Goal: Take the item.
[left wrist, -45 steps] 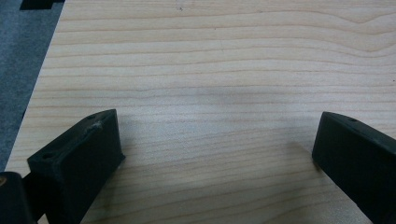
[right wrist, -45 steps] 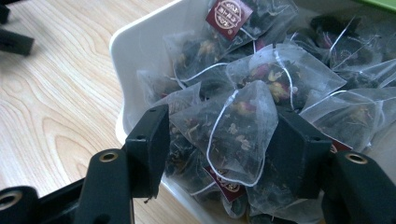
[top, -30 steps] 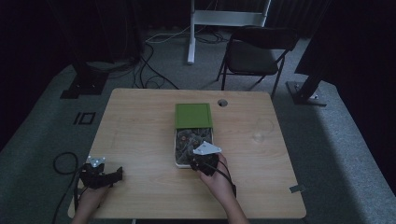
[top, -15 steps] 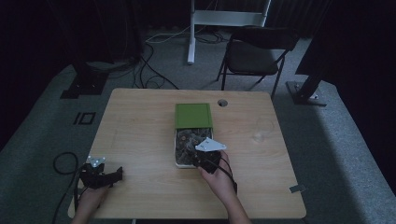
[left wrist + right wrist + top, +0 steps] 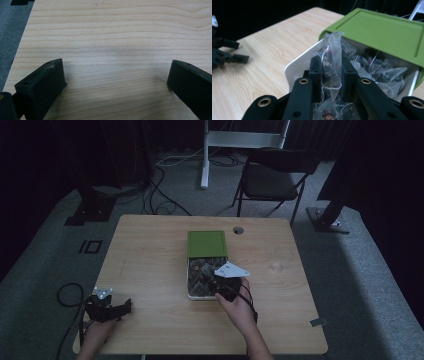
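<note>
Tongs first: the right tongs [image 5: 331,72] have just finished closing, and in the right gripper view a clear mesh tea bag [image 5: 332,58] is pinched between the two black jaws, its top corner standing up above them. In the high view the right tongs [image 5: 222,287] sit a little higher over the box than a second ago, so the lift out has begun.

Going down in size, the wooden bench [image 5: 150,250] carries a white box [image 5: 189,282] at its middle, with a green lid [image 5: 206,243] slid back toward the far edge so the near half lies uncovered. Inside, a heap of tea bags [image 5: 384,72] with loose strings lies packed close together.

By the near left corner, the left tongs [image 5: 118,309] rest released, jaws wide apart over bare wood and holding nothing.

Judging from this, one bag is secured and barely clear of the heap; a neighbour's string could snag and come along as it rises.
</note>
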